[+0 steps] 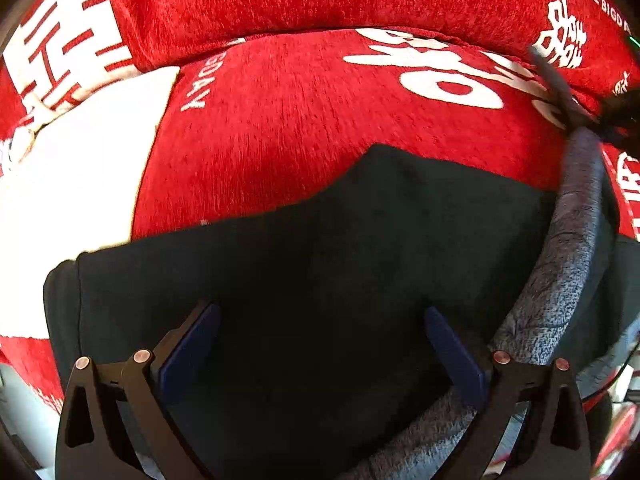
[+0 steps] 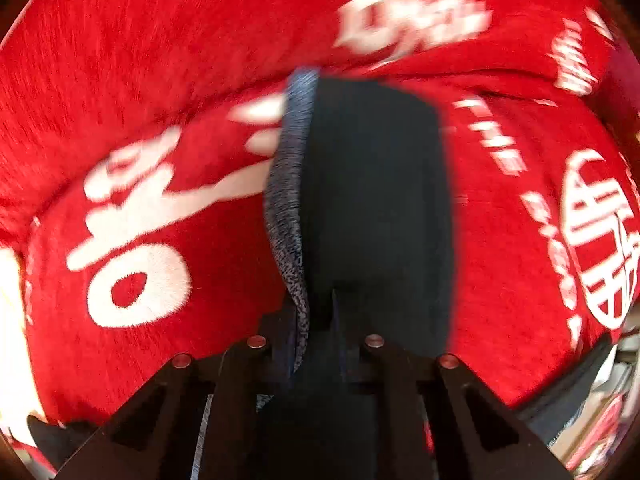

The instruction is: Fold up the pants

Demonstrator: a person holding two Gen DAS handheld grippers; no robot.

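- Black pants [image 1: 320,264] with a grey-lined waistband [image 1: 560,264] lie across the red blanket [image 1: 280,120], lower half of the left view.
- Right claw [image 2: 320,320] clenched on the waistband edge; left claw [image 1: 322,344] released, spread over the cloth.
- Step, by my guess: gripping for a fold. Next: left claw pinches fabric.
- Pant legs cut off; right view blurred.

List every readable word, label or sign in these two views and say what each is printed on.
"THE BIGDA", cut off at the frame edge: white print on the red blanket, upper right.
"DAY", partly covered: same blanket, left wrist view.
Large white characters: decorative, not legible as words.
Right wrist view print: too blurred.
Pants: none.
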